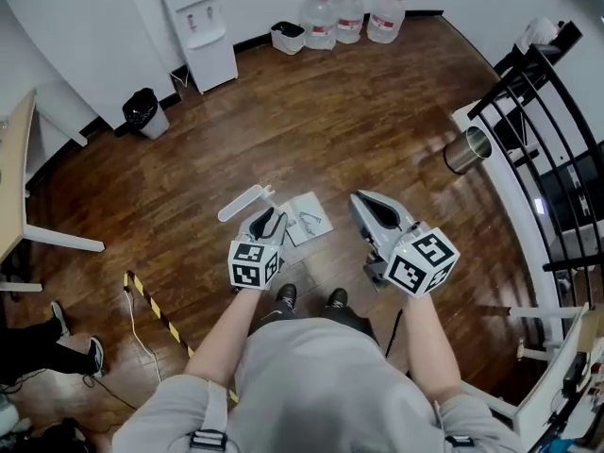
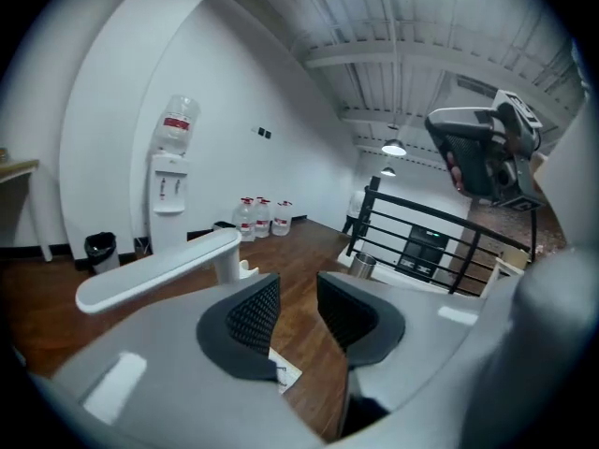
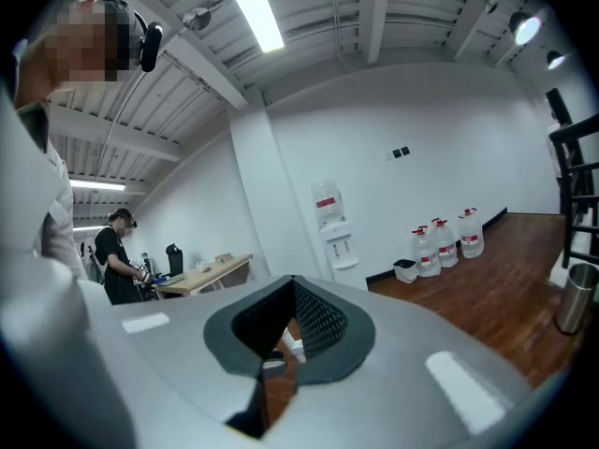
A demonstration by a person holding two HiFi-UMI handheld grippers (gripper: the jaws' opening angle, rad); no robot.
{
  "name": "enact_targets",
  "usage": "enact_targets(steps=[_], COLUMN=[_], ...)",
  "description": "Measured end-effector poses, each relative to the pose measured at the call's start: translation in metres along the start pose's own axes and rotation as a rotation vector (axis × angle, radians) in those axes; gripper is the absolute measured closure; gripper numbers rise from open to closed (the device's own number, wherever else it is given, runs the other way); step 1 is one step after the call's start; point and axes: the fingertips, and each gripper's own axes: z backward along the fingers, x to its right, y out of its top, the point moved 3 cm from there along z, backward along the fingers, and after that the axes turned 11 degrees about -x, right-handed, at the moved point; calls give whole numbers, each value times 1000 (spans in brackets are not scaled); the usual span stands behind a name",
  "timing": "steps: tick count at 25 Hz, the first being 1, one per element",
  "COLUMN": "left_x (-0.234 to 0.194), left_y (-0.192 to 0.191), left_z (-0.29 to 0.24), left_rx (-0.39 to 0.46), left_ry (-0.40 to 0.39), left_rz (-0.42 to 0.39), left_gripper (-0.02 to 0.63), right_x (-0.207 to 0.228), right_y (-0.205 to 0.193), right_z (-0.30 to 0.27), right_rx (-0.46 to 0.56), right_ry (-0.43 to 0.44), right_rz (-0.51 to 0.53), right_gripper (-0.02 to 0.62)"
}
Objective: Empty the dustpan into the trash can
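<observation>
The dustpan [image 1: 309,218] lies flat on the wooden floor [image 1: 311,121] near its middle, just ahead of our shoes. Its long white handle [image 1: 243,203] reaches out to the left.

Toward the floor's far left edge, against the wall, stands the black trash can [image 1: 143,111], well apart from the dustpan. Beside it is a white water dispenser [image 1: 200,26]. Further along the far edge we see a small white bin [image 1: 288,36] and three water jugs [image 1: 350,14].

We hold the left gripper [image 1: 268,217] low over the dustpan. In the left gripper view its jaws stand a little apart, with only floor and a corner of the dustpan showing through the gap. The handle runs just outside the left jaw, not between the pads.

We hold the right gripper [image 1: 366,201] just to the right of the dustpan, clear of it. In the right gripper view its jaws meet at the tips and pinch nothing.

Near the floor's right edge a metal can [image 1: 467,149] stands beside a black railing [image 1: 557,130].
</observation>
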Motion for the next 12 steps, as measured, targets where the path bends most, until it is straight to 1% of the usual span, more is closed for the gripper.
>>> enact_targets(steps=[3, 6, 8, 12], left_x=[-19, -29, -35, -53], left_y=[-17, -26, -24, -18], left_z=[-16, -29, -36, -47], left_rx=[12, 34, 52, 69], left_ry=[104, 163, 191, 271], left_rz=[60, 129, 161, 204], left_gripper=[461, 367, 336, 294], right_x=[7, 17, 25, 39], right_y=[2, 6, 9, 11], right_z=[-3, 0, 4, 14], right_rx=[-30, -54, -66, -88], right_ry=[24, 38, 39, 28], right_rz=[22, 44, 57, 71], right_gripper=[595, 595, 595, 595])
